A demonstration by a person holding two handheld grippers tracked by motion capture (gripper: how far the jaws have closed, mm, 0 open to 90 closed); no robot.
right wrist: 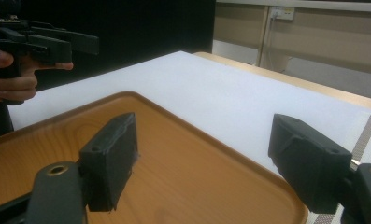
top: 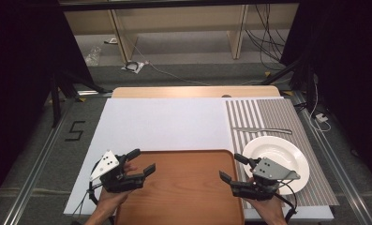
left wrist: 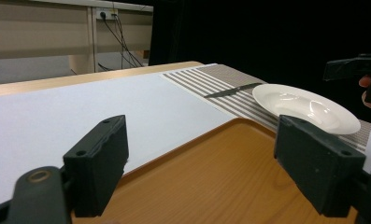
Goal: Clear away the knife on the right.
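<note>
Item: tray [top: 181, 187]; brown, wood-grain finish, rounded corners, low raised rim; lies bare at the near edge of the white mat [top: 165, 124], between my two grippers. I judge it stiff, fairly light, smooth and likely slippery; best pinched at the rim on both short sides. Left gripper [top: 144, 163]: jaws spread, holding nothing. Right gripper [top: 233, 168]: jaws spread, holding nothing.

The tray [top: 183, 187] lies at the near edge of the table [top: 165, 123], midway along it. To its right, on the striped mat [top: 268, 115] along the right edge, sits the plate [top: 286, 154] — just beside the tray's far right corner. Behind the plate lies the knife [top: 261, 130], crosswise on the mat.
</note>
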